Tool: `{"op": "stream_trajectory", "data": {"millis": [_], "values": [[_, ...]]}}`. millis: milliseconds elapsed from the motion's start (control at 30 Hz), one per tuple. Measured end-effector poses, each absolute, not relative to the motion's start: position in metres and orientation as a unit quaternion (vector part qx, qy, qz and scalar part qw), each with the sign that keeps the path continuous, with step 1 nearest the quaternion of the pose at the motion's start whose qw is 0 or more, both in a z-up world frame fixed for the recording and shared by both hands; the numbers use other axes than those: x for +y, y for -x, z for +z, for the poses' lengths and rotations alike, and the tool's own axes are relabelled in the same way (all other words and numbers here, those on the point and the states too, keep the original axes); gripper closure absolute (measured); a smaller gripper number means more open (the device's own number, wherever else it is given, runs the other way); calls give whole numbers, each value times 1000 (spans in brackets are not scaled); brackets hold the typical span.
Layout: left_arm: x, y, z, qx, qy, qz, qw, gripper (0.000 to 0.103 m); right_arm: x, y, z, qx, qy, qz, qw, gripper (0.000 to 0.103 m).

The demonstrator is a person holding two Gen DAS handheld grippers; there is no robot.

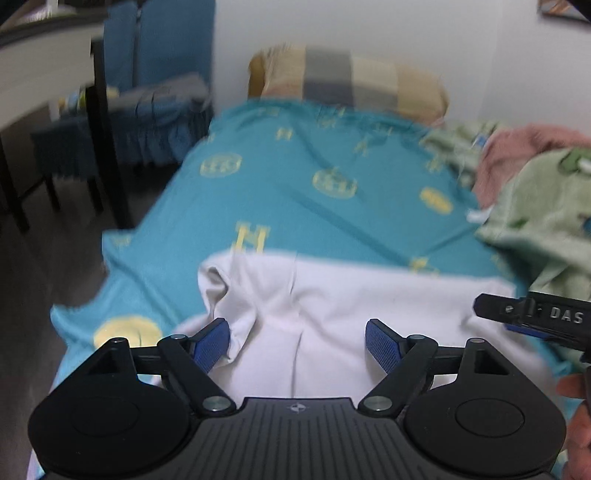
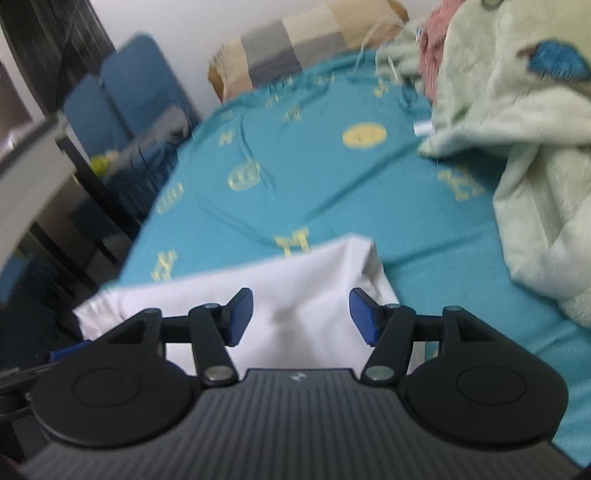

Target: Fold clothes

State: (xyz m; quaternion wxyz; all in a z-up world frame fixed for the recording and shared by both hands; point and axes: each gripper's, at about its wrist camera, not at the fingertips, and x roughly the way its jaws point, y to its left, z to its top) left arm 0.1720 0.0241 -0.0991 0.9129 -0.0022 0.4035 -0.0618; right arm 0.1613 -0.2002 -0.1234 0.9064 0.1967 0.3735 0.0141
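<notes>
Teal bedsheet (image 1: pixel 295 192) with yellow prints fills both views, the white garment (image 1: pixel 332 314) lying on its near end. Left gripper (image 1: pixel 297 341) is spread over the cloth, pinching nothing; right gripper (image 2: pixel 301 314) spread likewise. Only the left view catches the other gripper beside the garment. Beyond: green blanket (image 2: pixel 517 147), checked pillow (image 1: pixel 347 79), blue chair (image 1: pixel 155 44), white wall (image 1: pixel 369 22).

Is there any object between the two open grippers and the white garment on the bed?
Nothing visible is in the way. The left gripper and the right gripper both stand open directly over the white garment, with only its cloth between the pads. The green blanket lies to the right on the teal sheet, apart from the garment.
</notes>
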Motion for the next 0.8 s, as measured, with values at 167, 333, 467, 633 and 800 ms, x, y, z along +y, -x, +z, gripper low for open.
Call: {"op": "stream_trajectory", "data": {"millis": [167, 333, 467, 633, 800], "values": [[22, -171, -106, 421, -19, -59, 905, 21, -190, -155, -130, 388, -159, 10, 908, 44], [19, -141, -87, 415, -21, -82, 906, 21, -185, -129, -111, 380, -156, 10, 912, 44], [17, -115, -85, 431, -3, -104, 896, 21, -179, -99, -101, 384, -152, 15, 911, 44], [14, -102, -93, 445, -28, -102, 889, 21, -174, -88, -116, 419, -137, 9, 897, 44], [53, -90, -75, 461, 89, -106, 877, 20, -199, -75, -109, 401, -220, 1, 889, 44]]}}
